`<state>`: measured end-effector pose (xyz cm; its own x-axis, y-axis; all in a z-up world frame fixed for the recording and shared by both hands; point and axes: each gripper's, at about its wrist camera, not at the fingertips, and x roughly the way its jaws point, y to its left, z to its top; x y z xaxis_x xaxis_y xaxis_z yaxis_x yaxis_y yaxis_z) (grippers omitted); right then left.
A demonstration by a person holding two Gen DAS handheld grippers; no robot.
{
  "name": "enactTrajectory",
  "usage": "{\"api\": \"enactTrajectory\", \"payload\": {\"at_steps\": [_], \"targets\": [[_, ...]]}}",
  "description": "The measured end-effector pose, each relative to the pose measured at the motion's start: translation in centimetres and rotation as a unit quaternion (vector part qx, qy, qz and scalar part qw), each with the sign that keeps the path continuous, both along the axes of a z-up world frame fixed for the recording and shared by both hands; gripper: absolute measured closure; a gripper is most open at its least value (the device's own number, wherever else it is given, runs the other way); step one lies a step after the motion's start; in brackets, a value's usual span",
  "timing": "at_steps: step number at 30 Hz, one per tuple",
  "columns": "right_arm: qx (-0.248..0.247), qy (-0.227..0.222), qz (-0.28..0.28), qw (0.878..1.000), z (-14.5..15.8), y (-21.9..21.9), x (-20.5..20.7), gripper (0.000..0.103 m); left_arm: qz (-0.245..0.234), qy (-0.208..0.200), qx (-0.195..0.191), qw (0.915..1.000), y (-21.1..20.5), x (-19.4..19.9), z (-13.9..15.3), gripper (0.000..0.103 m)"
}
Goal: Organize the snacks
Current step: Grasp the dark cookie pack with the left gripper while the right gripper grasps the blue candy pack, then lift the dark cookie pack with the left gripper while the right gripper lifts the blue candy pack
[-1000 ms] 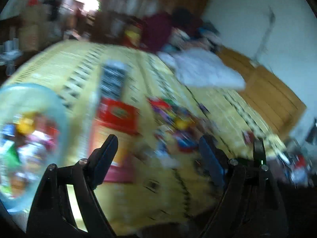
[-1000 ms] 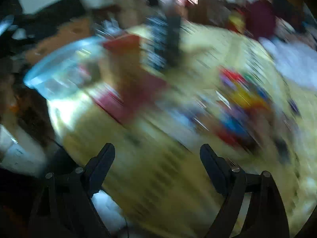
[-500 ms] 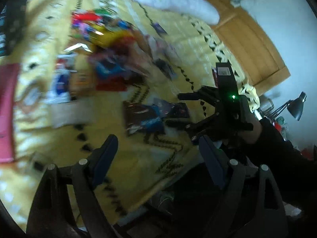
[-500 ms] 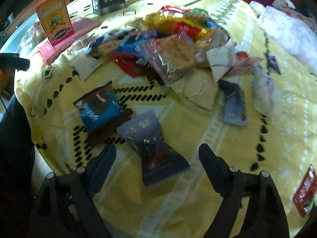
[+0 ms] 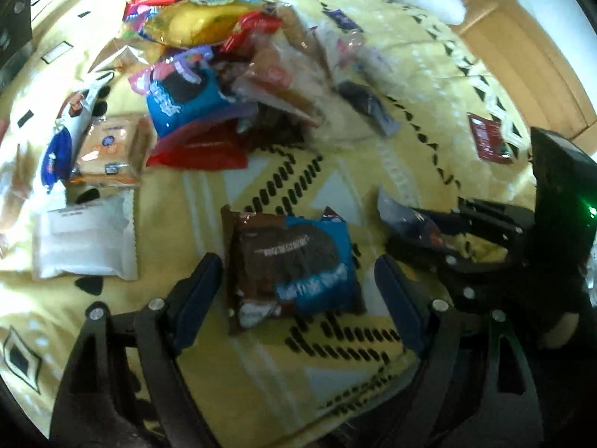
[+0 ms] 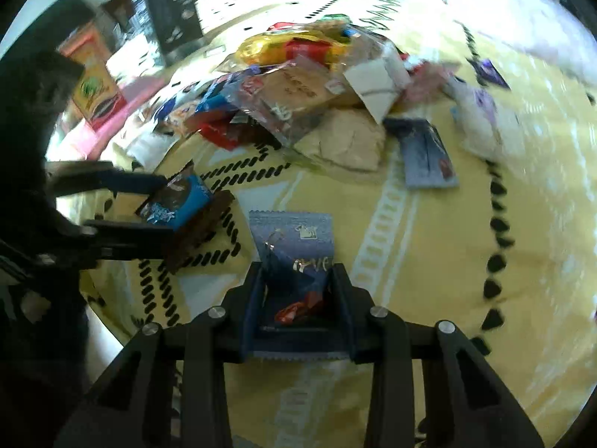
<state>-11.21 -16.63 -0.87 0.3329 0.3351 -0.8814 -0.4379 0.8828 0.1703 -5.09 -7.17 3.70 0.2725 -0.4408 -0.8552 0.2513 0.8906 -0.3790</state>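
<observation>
A pile of snack packets [image 5: 224,74] lies on a yellow patterned cloth [image 5: 335,392]. My left gripper [image 5: 298,283] is open, its fingers on either side of a brown and blue cookie packet [image 5: 294,265], which also shows in the right wrist view [image 6: 183,201]. My right gripper [image 6: 298,291] is shut on a grey-blue snack packet [image 6: 291,246] lying on the cloth; in the left wrist view it sits at the right [image 5: 418,231] with that packet [image 5: 403,216] between its fingers.
Snack boxes stand at the far left: an orange box [image 6: 93,86] and a black box [image 6: 171,11]. A white packet [image 5: 86,239] and a red packet [image 5: 488,142] lie apart from the pile. A white pillow [image 6: 522,30] lies at the back right.
Both grippers have swung down and in toward the near packets. The left one now straddles the cookie packet. The right one has shut on the grey-blue packet.
</observation>
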Motion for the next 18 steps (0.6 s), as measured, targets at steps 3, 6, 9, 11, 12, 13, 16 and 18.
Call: {"api": "enactTrajectory", "payload": {"at_steps": [3, 6, 9, 11, 12, 13, 16, 18], "targets": [[-0.003, -0.004, -0.008, 1.000, -0.3, 0.1, 0.1, 0.064, 0.002, -0.016, 0.015, 0.9998, -0.2, 0.1, -0.3, 0.047], [-0.007, -0.015, -0.011, 1.000, -0.3, 0.7, 0.0, 0.064, 0.000, -0.032, 0.023, 0.9992, -0.3, -0.3, 0.3, 0.052], [-0.001, -0.026, -0.016, 1.000, 0.2, 0.9, -0.4, 0.066, -0.001, -0.068, 0.042, 0.9968, -0.4, -0.7, 1.8, 0.052], [0.007, -0.034, -0.025, 0.999, 0.8, 1.0, -0.6, 0.066, 0.004, -0.095, 0.058, 0.9937, -0.3, -0.9, 3.0, 0.052], [0.011, -0.037, -0.029, 0.999, 1.1, 1.0, -0.7, 0.066, 0.006, -0.103, 0.059, 0.9929, -0.2, -0.9, 3.5, 0.052], [0.016, -0.041, -0.035, 0.998, 1.5, 1.0, -0.9, 0.066, 0.010, -0.112, 0.064, 0.9917, -0.1, -0.9, 4.1, 0.052], [0.026, -0.053, -0.050, 0.997, 2.4, 1.3, -1.6, 0.066, 0.015, -0.131, 0.076, 0.9883, 0.2, -0.9, 5.0, 0.052], [0.034, -0.059, -0.063, 0.996, 3.0, 1.3, -2.0, 0.066, 0.017, -0.135, 0.080, 0.9875, 0.3, -0.9, 5.2, 0.052]]}}
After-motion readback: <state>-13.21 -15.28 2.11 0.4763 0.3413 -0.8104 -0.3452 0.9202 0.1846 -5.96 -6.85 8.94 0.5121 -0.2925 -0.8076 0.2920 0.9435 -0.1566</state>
